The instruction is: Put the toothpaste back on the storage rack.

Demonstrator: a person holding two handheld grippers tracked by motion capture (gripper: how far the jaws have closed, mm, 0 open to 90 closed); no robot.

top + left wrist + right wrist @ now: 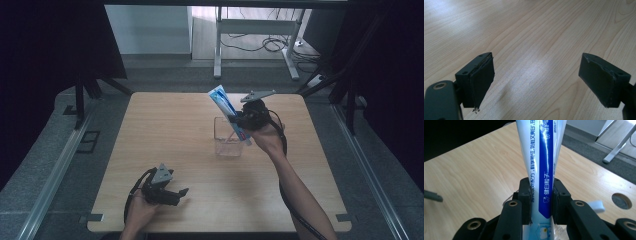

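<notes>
Toothpaste tube (228,113) is sitting clamped in the right gripper (239,121), tilted above the clear cup (228,148) at mid-table, its lower end over the cup's rim. A toothbrush (597,205) seems to be resting in that cup. Left gripper (176,194) is idling wide and empty near the table's (165,135) front edge. Judging risk: the slanted tube could be catching the rim and tipping the light cup

The toothpaste tube (228,111) sits clamped between the jaws of the right gripper (239,121), slanting up and away just above the clear cup (227,145) mid-table, with the left gripper (176,193) well apart over the table's (175,125) near edge.
</notes>
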